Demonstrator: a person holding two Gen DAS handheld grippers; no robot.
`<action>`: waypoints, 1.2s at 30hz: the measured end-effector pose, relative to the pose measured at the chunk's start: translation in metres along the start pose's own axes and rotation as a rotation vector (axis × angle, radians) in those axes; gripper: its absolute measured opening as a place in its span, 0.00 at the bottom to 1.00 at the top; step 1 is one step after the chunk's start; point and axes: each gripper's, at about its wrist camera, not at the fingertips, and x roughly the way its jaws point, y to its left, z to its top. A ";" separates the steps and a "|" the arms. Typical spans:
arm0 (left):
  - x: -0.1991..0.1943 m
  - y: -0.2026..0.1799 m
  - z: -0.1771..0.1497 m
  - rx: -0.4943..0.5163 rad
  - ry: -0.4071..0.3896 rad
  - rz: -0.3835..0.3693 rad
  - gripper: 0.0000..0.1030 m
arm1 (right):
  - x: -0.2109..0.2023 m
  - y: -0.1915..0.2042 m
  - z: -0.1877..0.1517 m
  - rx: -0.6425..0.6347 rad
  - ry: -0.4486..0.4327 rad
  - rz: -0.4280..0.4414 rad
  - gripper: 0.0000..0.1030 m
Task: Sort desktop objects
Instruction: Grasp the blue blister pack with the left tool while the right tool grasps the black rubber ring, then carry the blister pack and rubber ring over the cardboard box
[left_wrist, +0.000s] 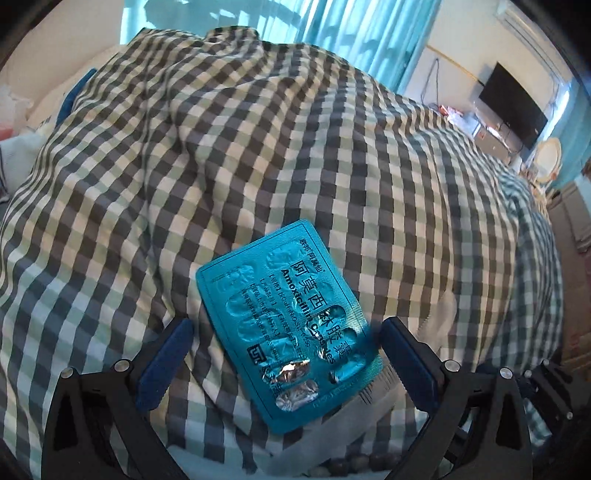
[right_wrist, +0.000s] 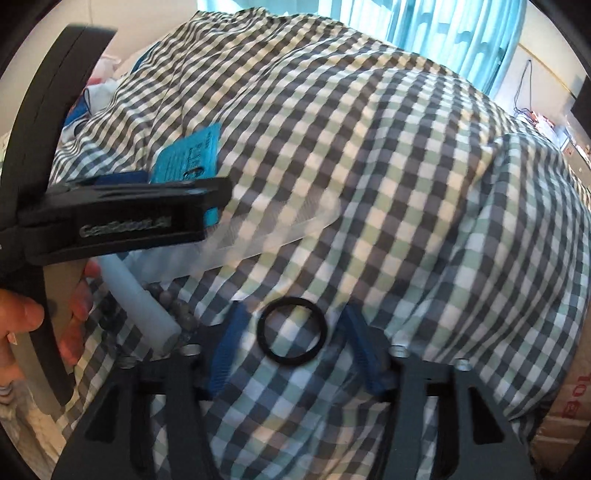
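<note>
The left gripper (left_wrist: 286, 345) straddles a teal pill pack (left_wrist: 290, 325) on the checked bed cover (left_wrist: 258, 147), fingers wide. The right gripper (right_wrist: 291, 343), fingers half-open, brackets a black ring (right_wrist: 293, 329). Best to close gently, without snagging cloth. Only the right view shows a white tube (right_wrist: 142, 299) and beads (right_wrist: 173, 306).

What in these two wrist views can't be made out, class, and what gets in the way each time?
- Blister pack: right wrist view, lower half hidden behind the left gripper.
- Beads: right wrist view, partly covered by the white tube; how many, cannot tell.
- Pack's small print: left wrist view, blurred.
- Whether the right gripper touches the black ring: pads blurred.
</note>
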 end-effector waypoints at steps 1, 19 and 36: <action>-0.002 -0.001 -0.001 0.004 -0.009 -0.001 0.91 | 0.001 0.003 -0.001 -0.008 -0.004 -0.008 0.43; -0.051 0.020 -0.019 -0.049 -0.029 -0.095 0.69 | -0.038 -0.018 -0.021 0.026 -0.042 0.051 0.05; -0.174 -0.014 -0.025 -0.010 -0.269 -0.107 0.69 | -0.180 -0.037 -0.014 0.081 -0.278 0.024 0.05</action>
